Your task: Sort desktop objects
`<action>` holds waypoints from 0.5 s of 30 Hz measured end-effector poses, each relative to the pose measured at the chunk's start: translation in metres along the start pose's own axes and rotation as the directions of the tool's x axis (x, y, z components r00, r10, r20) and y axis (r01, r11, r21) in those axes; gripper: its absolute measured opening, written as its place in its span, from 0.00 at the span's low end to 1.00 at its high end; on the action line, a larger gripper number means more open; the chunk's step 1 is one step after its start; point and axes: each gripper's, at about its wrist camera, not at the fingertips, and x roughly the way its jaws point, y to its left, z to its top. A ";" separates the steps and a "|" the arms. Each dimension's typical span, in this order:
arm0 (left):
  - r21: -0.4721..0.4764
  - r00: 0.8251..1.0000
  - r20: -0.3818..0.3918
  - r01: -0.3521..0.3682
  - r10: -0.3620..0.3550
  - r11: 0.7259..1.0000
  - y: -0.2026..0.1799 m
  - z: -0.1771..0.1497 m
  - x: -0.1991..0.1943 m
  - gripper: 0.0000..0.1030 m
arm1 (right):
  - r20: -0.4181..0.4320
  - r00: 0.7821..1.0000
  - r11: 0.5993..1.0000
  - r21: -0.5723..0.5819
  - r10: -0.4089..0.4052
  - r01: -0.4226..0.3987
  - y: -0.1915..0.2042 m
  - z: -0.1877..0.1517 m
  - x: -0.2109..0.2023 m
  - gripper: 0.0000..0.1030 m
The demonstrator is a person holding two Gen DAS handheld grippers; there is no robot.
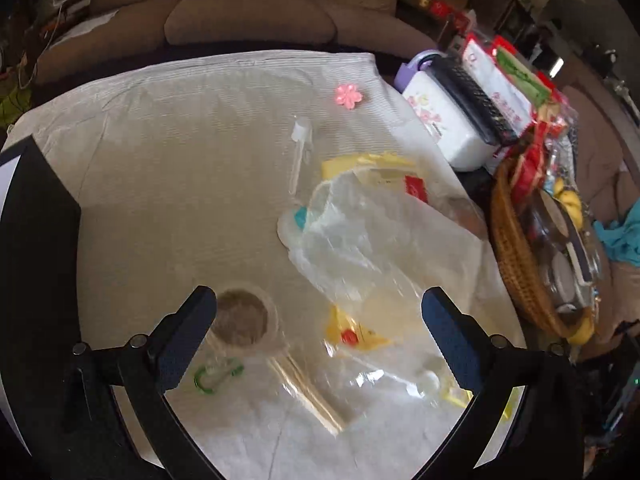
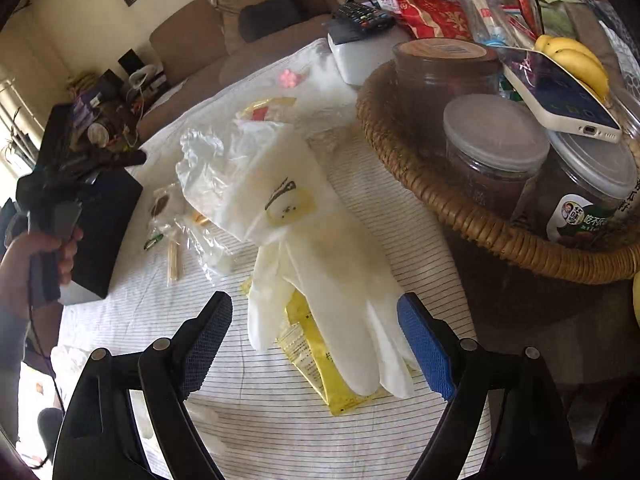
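The right gripper (image 2: 315, 338) is spread wide around a limp, rubbery white glove (image 2: 332, 280) at lower centre. The left gripper (image 1: 319, 330) gapes, empty, over a crinkled clear plastic bag (image 1: 360, 240) on the striped cloth (image 1: 180, 160).

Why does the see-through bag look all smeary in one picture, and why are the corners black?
In the left wrist view the clear plastic bag is streaked with motion blur and glare, so the things under it look soft. In the right wrist view the white glove and wicker basket are sharper. Both views are fisheye: the table edges bend and the corners go dark.
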 end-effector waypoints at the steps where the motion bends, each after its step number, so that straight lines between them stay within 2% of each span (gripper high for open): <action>1: -0.001 1.000 -0.013 -0.020 0.020 1.000 0.001 0.008 0.010 1.00 | -0.008 1.000 1.000 0.015 0.022 -0.022 -0.002 0.000 0.002 0.85; 4: 0.008 0.997 -0.038 -0.071 0.071 0.997 0.006 0.022 0.034 1.00 | -0.019 0.998 0.998 0.028 0.062 -0.061 -0.003 0.002 0.005 0.85; 6: 0.004 0.996 -0.057 -0.070 0.070 0.998 0.012 0.025 0.046 1.00 | -0.010 0.998 0.998 0.024 0.060 -0.059 -0.003 0.003 0.004 0.85; 8: -0.004 0.997 -0.070 -0.028 0.028 1.000 0.017 0.026 0.055 1.00 | -0.002 0.998 0.998 0.016 0.063 -0.063 -0.001 0.005 0.003 0.85; 10: 0.005 0.995 -0.079 0.065 -0.065 0.998 0.017 0.025 0.061 1.00 | -0.006 0.998 0.997 0.013 0.070 -0.069 -0.001 0.005 0.004 0.85; 11: 0.013 0.989 -0.078 0.125 -0.124 0.992 0.016 0.024 0.061 0.94 | -0.015 0.997 0.997 0.017 0.072 -0.072 -0.001 0.005 0.007 0.85; 12: 0.021 0.982 -0.072 0.179 -0.177 0.984 0.015 0.023 0.061 0.71 | -0.026 0.997 0.997 0.021 0.071 -0.071 -0.001 0.005 0.009 0.85; 13: 0.031 0.976 -0.075 0.205 -0.202 0.978 0.012 0.022 0.060 0.53 | -0.037 0.997 0.998 0.023 0.067 -0.066 -0.002 0.004 0.012 0.85; 14: 0.042 0.975 -0.084 0.208 -0.204 0.977 0.008 0.022 0.060 0.30 | -0.046 0.997 0.998 0.022 0.058 -0.057 -0.002 0.003 0.014 0.85; 15: 0.057 0.978 -0.088 0.194 -0.188 0.979 0.003 0.021 0.059 0.30 | -0.049 0.998 0.999 0.018 0.048 -0.048 -0.002 0.003 0.015 0.85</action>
